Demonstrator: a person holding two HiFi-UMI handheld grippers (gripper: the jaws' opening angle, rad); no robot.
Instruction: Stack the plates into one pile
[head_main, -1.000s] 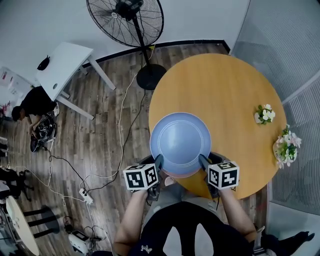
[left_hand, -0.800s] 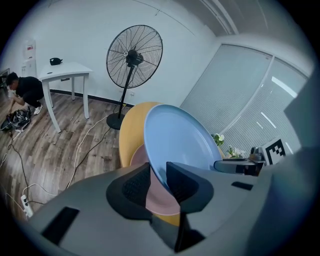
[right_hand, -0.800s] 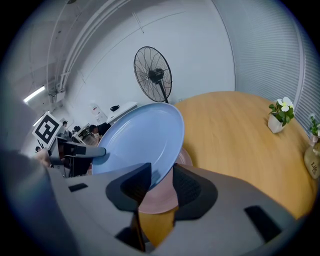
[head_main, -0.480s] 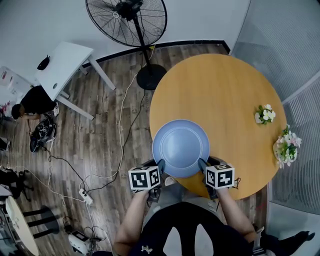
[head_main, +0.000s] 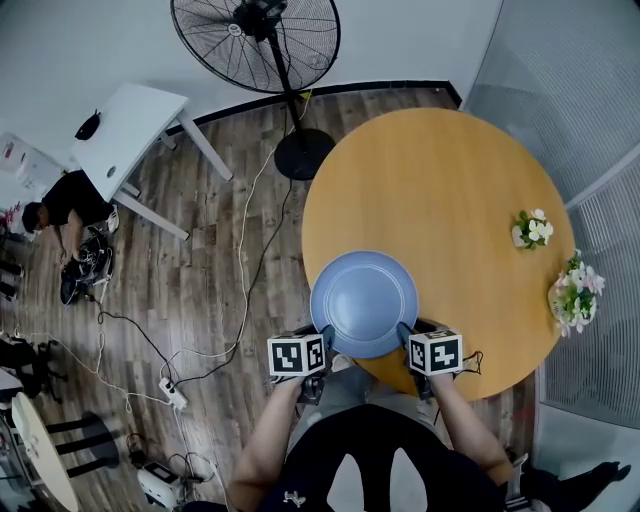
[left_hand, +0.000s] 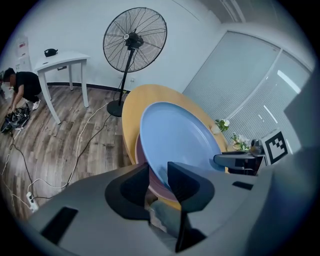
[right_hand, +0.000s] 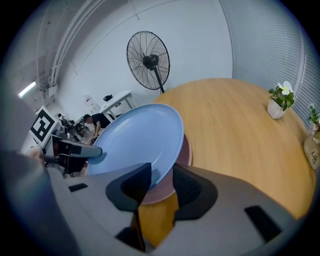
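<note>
**A:** What is the left hand-held gripper (left_hand: 157, 182) doing?

**B:** Its jaws are opening, with the near rim of the blue plate (left_hand: 175, 137) between them. A sliver of space shows beside the rim, so I would not call it a clamp.

**A:** And the right hand-held gripper (right_hand: 161, 185)?

**B:** Its jaws are closed on the opposite side of that same rim, one jaw above the plate and one below.

**A:** Where does the plate sit?

**B:** It sits directly over a pink plate (right_hand: 184, 150), whose edge peeks out underneath. The two look to be touching, but I cannot tell whether the blue one is fully settled. Both are at the near edge of the round wooden table (head_main: 440, 190), just in front of the person.

**A:** Is there anything else on the table?

**B:** There is a small pot of white flowers (head_main: 530, 228) towards the right, well apart from the plates. A second flower arrangement (head_main: 573, 293) stands at the right rim.

**A:** And beyond the table?

**B:** A black pedestal fan (head_main: 255, 40) stands on the wooden floor just past the table's far left side. Left of it is a white desk (head_main: 125, 125), with cables (head_main: 245, 240) trailing across the floor. A person in dark clothes (head_main: 65, 215) is crouched near the desk.
</note>
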